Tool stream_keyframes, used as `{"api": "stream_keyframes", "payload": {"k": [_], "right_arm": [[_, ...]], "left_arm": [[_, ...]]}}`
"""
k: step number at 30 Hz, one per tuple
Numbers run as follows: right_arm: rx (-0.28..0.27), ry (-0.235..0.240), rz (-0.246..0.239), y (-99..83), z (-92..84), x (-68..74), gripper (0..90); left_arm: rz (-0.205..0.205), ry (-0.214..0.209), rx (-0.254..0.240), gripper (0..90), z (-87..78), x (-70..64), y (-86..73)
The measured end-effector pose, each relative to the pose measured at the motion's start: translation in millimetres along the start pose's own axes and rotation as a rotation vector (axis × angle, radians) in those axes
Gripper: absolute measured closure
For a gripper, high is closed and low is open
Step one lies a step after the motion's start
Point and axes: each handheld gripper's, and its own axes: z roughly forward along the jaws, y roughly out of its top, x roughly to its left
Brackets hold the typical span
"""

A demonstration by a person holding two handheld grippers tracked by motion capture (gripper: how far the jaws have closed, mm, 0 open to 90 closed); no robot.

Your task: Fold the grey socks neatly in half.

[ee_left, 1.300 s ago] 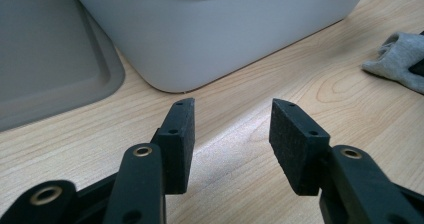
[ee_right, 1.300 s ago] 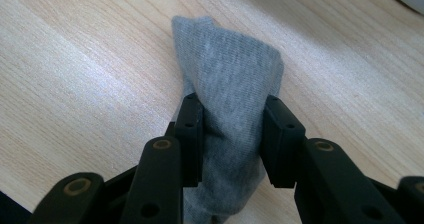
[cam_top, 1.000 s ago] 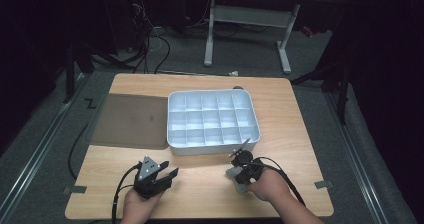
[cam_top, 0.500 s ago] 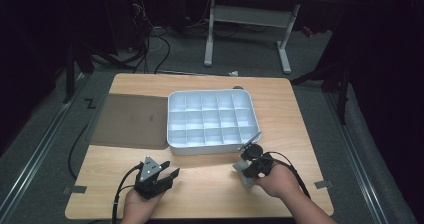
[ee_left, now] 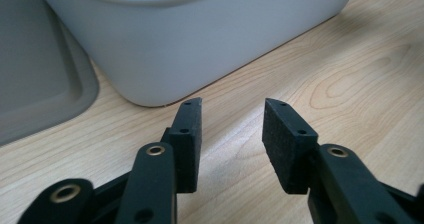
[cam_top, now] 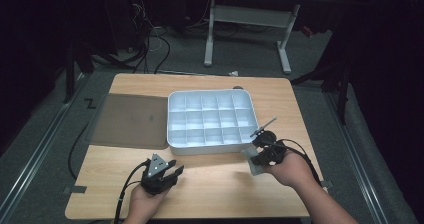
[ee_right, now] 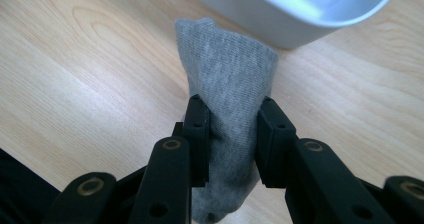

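At a wooden table point(cam_top: 210, 184), a person's right gripper point(ee_right: 231, 109) pinches a rolled grey sock point(ee_right: 227, 84) between both pads, the bundle standing up out of the jaws just short of the near right corner of a white compartment tray point(cam_top: 172, 129). In the high view the right gripper point(cam_top: 264, 151) sits at about four o'clock from the tray, with the sock point(cam_top: 251, 160) hanging pale beneath it, clear of the tabletop as far as can be told.

The job appears to be at an early stage: the sock is picked up but not yet over any compartment, so carrying it across the rim and setting it down remain to be done.

The left gripper point(ee_left: 232, 121) rests low on the table at about seven o'clock from the tray, its jaws moderately apart and having just been closing, with nothing between them but bare wood. In the high view the left gripper point(cam_top: 159, 173) lies well apart from the right one.

The tray is divided into a grid of small cells, and every cell that can be made out looks empty. At its nine o'clock side lies a flat grey lid point(cam_top: 130, 120), touching or just beside the tray's wall.
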Motion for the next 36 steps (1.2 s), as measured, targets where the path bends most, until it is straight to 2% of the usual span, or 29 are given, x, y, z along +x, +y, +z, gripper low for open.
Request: {"api": "stream_keyframes", "payload": {"k": [4,6,10,13,21,27,33,36], "right_arm": [[-0.011,-0.006,0.012,10.6,-12.9,-7.7,71.7],[-0.010,-0.007,0.012,12.4,-14.1,-8.6,71.7],[-0.006,-0.025,0.008,27.2,-18.3,-14.3,71.6],[-0.006,-0.014,0.025,36.3,-20.7,-17.1,71.6],[-0.003,-0.006,0.027,57.8,-20.0,-22.1,71.6],[-0.002,-0.001,0.044,67.4,-18.4,-25.6,71.6],[0.000,-0.024,0.020,79.5,-16.3,-31.2,72.1],[0.000,-0.028,0.028,82.6,-16.7,-32.3,72.1]], "left_arm": [[-0.019,-0.005,0.001,60.0,-7.4,7.3,-3.5],[-0.026,0.000,-0.006,60.1,-9.7,10.0,-4.7],[-0.031,0.016,-0.012,59.7,-13.0,13.4,-5.8],[-0.031,0.022,-0.017,58.4,-13.8,15.2,-7.1],[-0.023,0.022,-0.016,55.2,-13.5,15.1,-7.6],[-0.025,0.022,-0.013,54.4,-13.7,15.8,-8.7],[-0.028,0.022,-0.017,54.2,-13.9,16.7,-9.0],[-0.029,0.023,-0.018,54.2,-15.4,17.2,-7.8]]}}
